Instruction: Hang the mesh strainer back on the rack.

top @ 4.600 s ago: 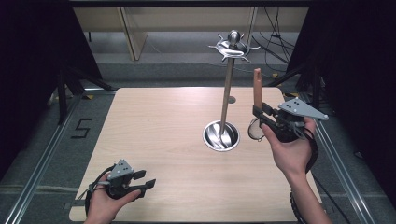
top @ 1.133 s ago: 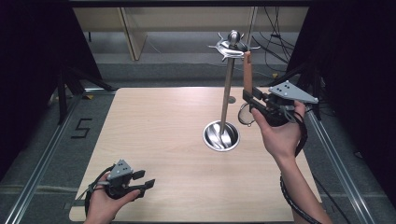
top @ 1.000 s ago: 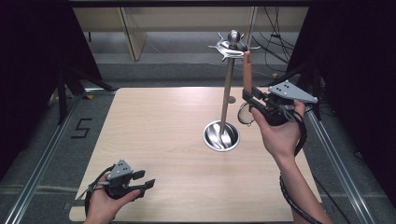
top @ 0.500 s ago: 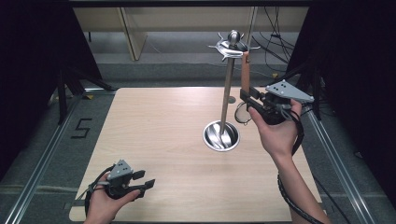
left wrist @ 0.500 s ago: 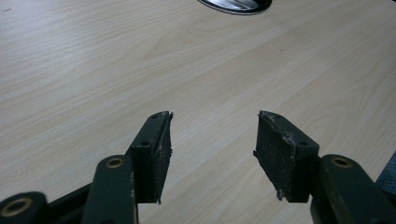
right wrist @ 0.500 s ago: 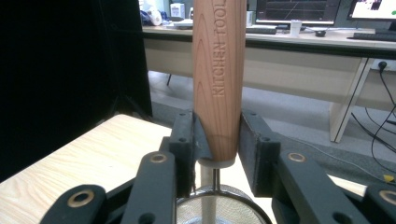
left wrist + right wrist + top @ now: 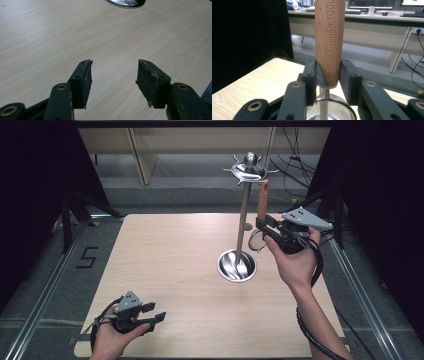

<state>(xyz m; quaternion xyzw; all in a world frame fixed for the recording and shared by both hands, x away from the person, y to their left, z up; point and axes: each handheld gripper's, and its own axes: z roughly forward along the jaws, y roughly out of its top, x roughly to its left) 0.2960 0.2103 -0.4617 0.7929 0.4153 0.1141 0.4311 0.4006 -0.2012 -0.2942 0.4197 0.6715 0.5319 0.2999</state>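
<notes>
Two black-jawed grippers working over pale wooden table (image 7: 175, 270): right gripper (image 7: 264, 227) clamping wooden-handled metal strainer (image 7: 263, 200) upright, handle top reaching just beside crown of tall chrome utensil stand (image 7: 243, 220); left gripper (image 7: 156, 312) resting low near table's front left edge, jaws gaping wide, holding nothing.

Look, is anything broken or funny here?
Slightly. The left gripper's pads look chipped and ragged along their edges. Otherwise nothing is spilled or askew: the stand is upright on the table, and the right gripper holds a wooden handle upright.
</notes>
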